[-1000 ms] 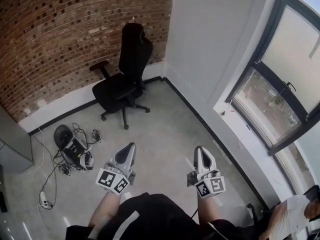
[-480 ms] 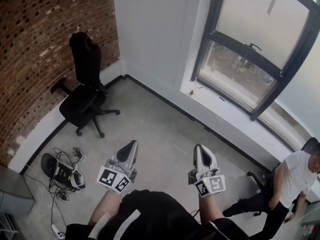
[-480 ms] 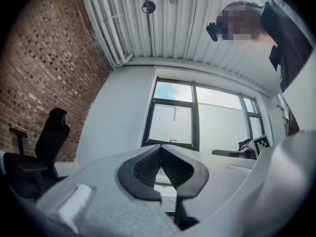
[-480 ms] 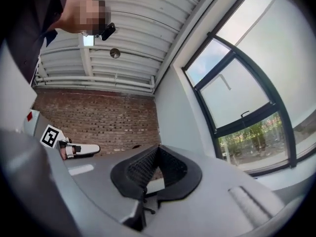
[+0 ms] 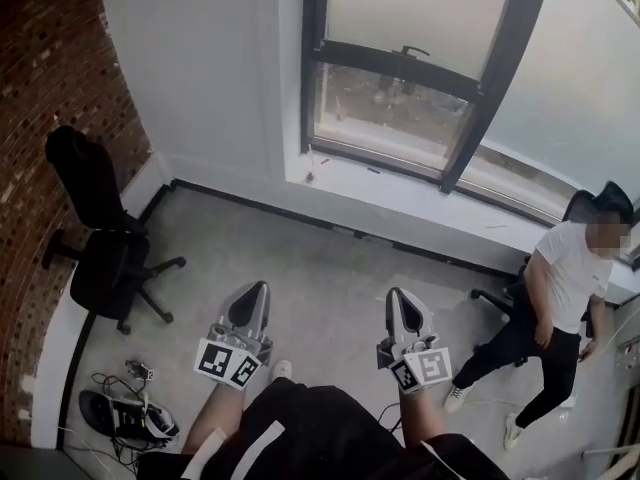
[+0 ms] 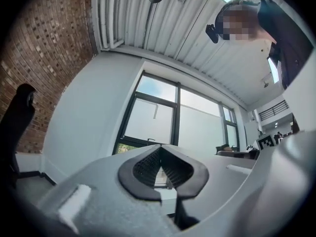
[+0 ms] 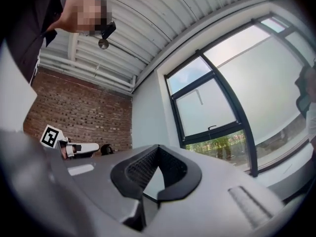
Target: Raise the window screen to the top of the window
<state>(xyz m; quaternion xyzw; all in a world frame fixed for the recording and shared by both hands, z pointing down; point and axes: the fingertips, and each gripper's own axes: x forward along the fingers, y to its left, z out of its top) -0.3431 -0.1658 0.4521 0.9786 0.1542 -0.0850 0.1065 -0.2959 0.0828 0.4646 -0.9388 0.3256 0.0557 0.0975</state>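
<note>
The window point(image 5: 420, 78) has a black frame and stands in the white wall across the room. Its pale screen point(image 5: 400, 8) covers the upper part of the pane. The screen's dark bottom bar carries a small handle point(image 5: 410, 50), and clear glass shows below it. The screen also appears in the left gripper view point(image 6: 148, 122) and in the right gripper view point(image 7: 205, 107). My left gripper point(image 5: 257, 290) and right gripper point(image 5: 399, 298) are held side by side over the floor, well short of the window. Both are shut with nothing in them, as their own views show for the left gripper point(image 6: 159, 150) and the right gripper point(image 7: 158, 147).
A black office chair point(image 5: 100, 238) stands at the left by the brick wall point(image 5: 40, 68). Cables and devices point(image 5: 125, 418) lie on the floor at bottom left. A person in a white shirt point(image 5: 565, 278) stands at the right near the white sill point(image 5: 400, 193).
The head view has swung from the brick wall and chair round to the window, which is now straight ahead. Both grippers turned with it and stayed shut. The person at the right has come fully into view.
</note>
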